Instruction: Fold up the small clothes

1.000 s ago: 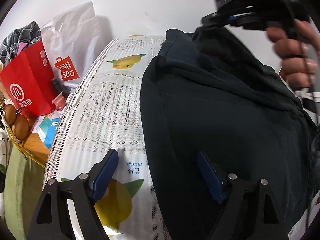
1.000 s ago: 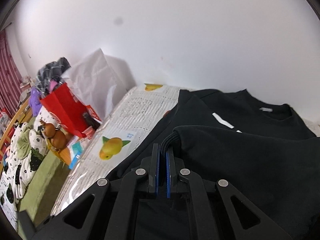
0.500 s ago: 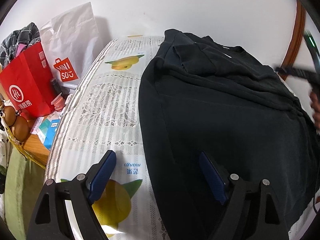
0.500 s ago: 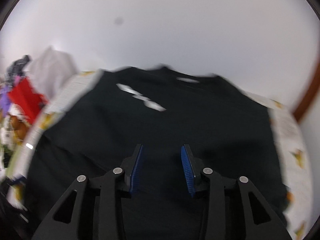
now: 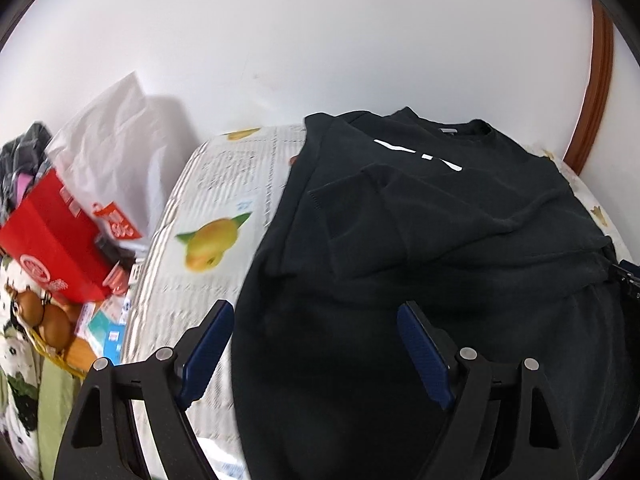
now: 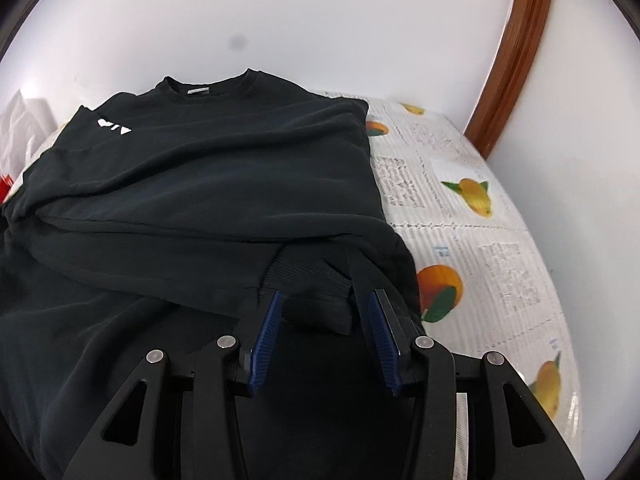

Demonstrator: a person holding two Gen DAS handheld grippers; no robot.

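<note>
Black sweatshirt [image 6: 192,184] spread on fruit-print tablecloth [image 6: 480,248], frame centre. Right gripper [image 6: 320,316] part-open after widening, ribbed cuff [image 6: 316,292] between pads, unpinched. Left gripper [image 5: 316,344] wide, empty. Risk: cuff slips, folded sleeve drags loose.

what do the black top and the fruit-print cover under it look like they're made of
Black top: soft matte knit, probably cotton jersey; it drapes in folds, with a ribbed cuff. Fruit-print cover: looks like glossy plastic sheeting, judging by its sheen and printed lace pattern.
</note>
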